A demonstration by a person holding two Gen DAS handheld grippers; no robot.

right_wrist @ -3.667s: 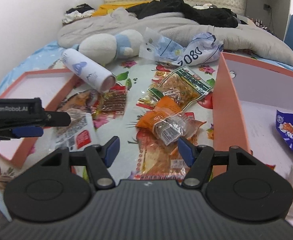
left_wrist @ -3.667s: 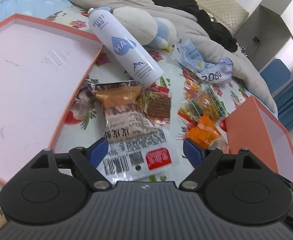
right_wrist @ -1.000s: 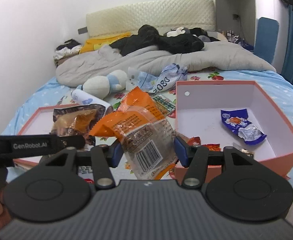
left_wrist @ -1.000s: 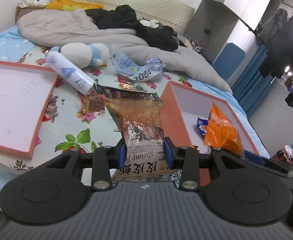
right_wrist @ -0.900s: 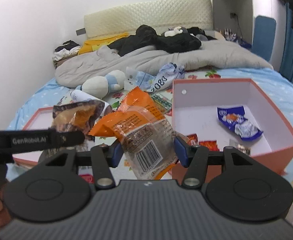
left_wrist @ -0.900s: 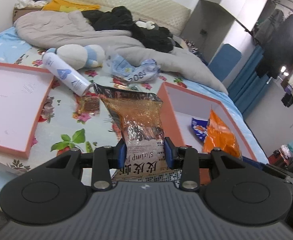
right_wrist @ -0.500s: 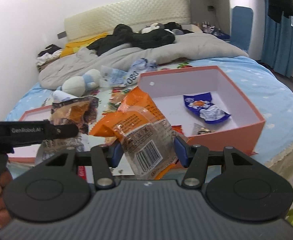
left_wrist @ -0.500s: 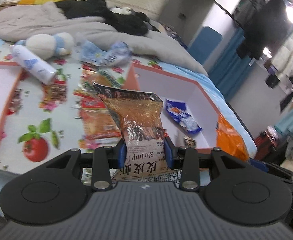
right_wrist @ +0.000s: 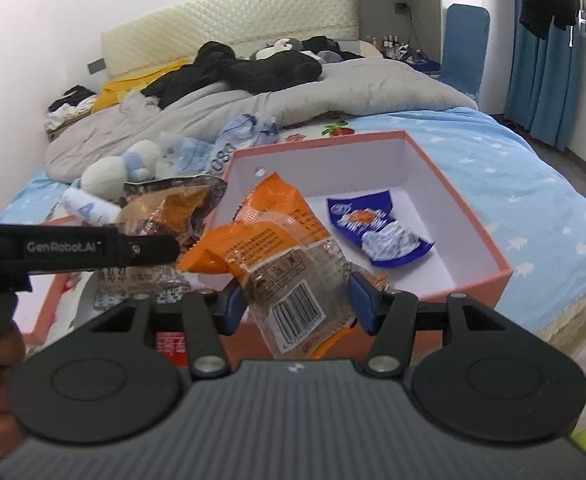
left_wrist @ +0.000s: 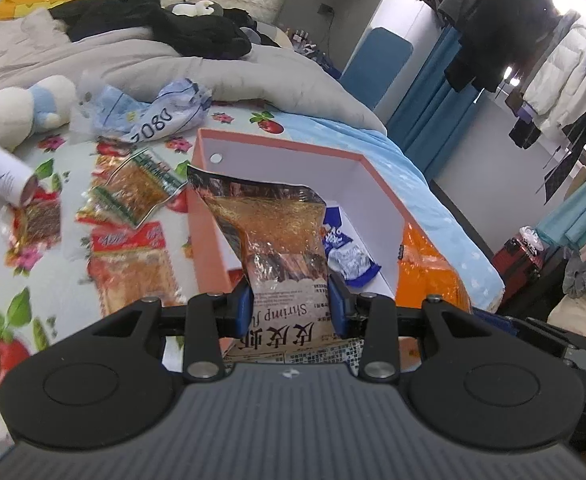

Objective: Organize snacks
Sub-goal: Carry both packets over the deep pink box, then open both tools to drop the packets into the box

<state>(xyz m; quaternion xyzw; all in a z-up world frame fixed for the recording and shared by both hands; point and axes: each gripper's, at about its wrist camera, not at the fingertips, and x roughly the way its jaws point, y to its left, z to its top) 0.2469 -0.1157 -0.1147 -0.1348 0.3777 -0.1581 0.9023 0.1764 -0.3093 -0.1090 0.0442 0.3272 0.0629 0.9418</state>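
My left gripper (left_wrist: 291,308) is shut on a shrimp snack bag (left_wrist: 271,236), clear with brown and orange contents, held upright in front of the near wall of the pink box (left_wrist: 207,216). My right gripper (right_wrist: 295,306) is shut on an orange snack bag (right_wrist: 269,240) with a clear barcode end, just before that box (right_wrist: 469,280). A blue snack packet (right_wrist: 377,236) lies inside the box. In the right wrist view the left gripper's arm and the shrimp bag (right_wrist: 173,208) show at the left; in the left wrist view the orange bag (left_wrist: 429,268) shows at the right.
Several loose snack packets (left_wrist: 133,188) lie on the flowered sheet left of the box. A white spray can (left_wrist: 1,172), a plush toy (left_wrist: 17,108) and a crumpled blue bag (left_wrist: 161,116) lie behind them. A pink box lid (right_wrist: 49,300) sits far left. A grey quilt (right_wrist: 333,88) covers the bed's far half.
Both grippers have swung rightward with their bags, from over the sheet to the pink box. The box now fills the middle of both views. Both grips are unchanged.
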